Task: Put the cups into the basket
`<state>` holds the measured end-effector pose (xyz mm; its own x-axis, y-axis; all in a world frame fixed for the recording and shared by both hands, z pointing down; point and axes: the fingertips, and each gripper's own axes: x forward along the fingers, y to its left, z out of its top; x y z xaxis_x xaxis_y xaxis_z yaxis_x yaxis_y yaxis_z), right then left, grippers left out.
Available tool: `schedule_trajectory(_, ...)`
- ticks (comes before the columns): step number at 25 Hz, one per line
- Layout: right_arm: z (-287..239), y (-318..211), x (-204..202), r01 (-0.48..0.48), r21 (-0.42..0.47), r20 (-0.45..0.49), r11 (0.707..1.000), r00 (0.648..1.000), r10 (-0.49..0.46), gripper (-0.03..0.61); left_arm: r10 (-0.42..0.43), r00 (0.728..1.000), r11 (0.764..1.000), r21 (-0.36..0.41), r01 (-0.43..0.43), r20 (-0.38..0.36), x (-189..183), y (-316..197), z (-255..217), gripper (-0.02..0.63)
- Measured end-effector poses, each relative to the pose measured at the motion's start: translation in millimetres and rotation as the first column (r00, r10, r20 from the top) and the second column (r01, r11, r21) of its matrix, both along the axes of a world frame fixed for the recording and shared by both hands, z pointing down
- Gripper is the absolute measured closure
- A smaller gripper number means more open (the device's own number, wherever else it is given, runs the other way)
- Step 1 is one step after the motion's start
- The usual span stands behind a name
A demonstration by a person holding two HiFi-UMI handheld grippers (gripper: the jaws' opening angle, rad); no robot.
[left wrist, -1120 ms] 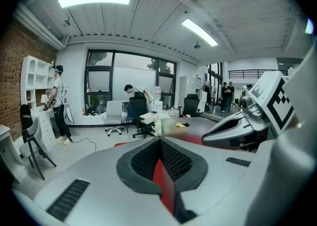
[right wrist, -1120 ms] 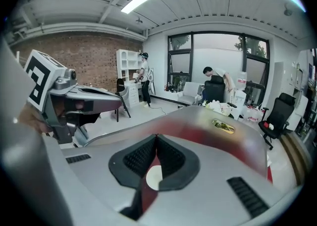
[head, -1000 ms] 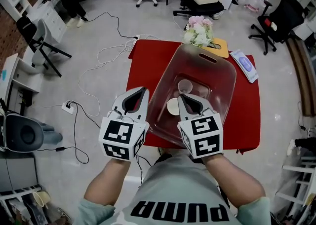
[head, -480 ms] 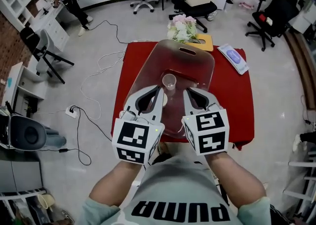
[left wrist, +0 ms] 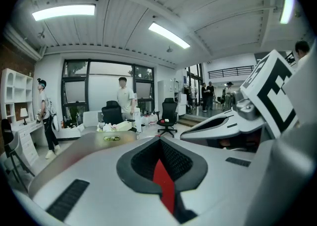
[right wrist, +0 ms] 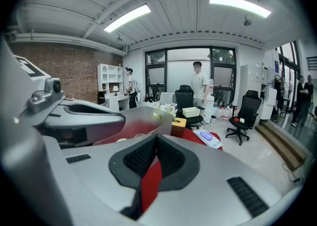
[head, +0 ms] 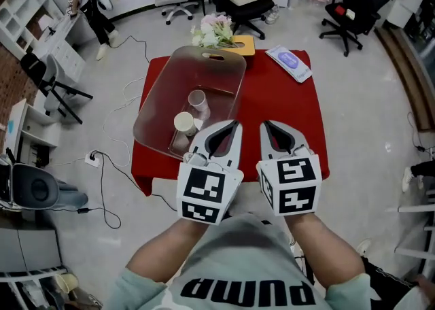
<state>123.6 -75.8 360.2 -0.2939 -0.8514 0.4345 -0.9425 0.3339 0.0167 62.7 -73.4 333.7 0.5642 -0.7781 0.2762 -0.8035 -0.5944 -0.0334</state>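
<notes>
A clear plastic basket (head: 228, 57) lies on the left half of the red table (head: 282, 108). Inside it are a clear cup (head: 198, 102) on its side and a white cup (head: 183, 122). My left gripper (head: 235, 124) hovers over the red cloth just right of the basket's near corner. It is shut with nothing between its pads (left wrist: 159, 140). My right gripper (head: 266, 124) is beside it, also shut and empty (right wrist: 156, 138). In the right gripper view the basket (right wrist: 141, 116) shows at the left, behind the other gripper.
A flower bunch (head: 216, 28), a yellow box (head: 242, 45) and a blue-white pack (head: 289, 62) sit at the table's far edge. Office chairs (head: 350, 3), a white cable (head: 126, 108) on the floor and people standing far off surround the table.
Both grippers have moved right, off the basket's near rim and onto the open red cloth. The basket now sits angled at the table's left side. The jaws stayed shut.
</notes>
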Motion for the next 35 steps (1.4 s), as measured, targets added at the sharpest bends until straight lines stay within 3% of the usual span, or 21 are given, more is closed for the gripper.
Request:
schedule_trajectory(6, 13.0, 42.5, 35.2, 0.004, -0.008, 0.013, 1.0, 1.0, -0.004, 0.561, -0.034, 0.999, 0.997, -0.073, 0.034, -0.011, 33.5, 34.5, 26.9, 0.611)
schedule_trajectory(13, 38.2, 77.9, 46.9, 0.016, -0.023, 0.055, 1.0, 0.998, -0.014, 0.561, -0.082, 0.996, 0.992, -0.089, 0.084, 0.031, 35.5, 65.2, 51.2, 0.612)
schedule_trajectory(21, 66.1, 112.5, 29.6, -0.013, -0.044, 0.067, 0.999, 0.998, 0.016, 0.562, -0.052, 0.998, 0.989, -0.138, 0.055, 0.025, 19.1, 96.2, 89.5, 0.611)
schedule_trajectory(28, 99.6, 141.0, 14.1, -0.102, -0.111, 0.077, 0.989, 0.991, 0.111, 0.563, -0.046, 0.999, 0.984, -0.174, 0.047, 0.013, -21.6, 113.2, 112.0, 0.612)
schedule_trajectory(35, 125.1, 157.0, -10.7, -0.118, -0.157, 0.066, 0.981, 0.989, 0.13, 0.566, -0.025, 0.999, 0.973, -0.232, 0.018, -0.027, -44.3, 119.9, 141.3, 0.612)
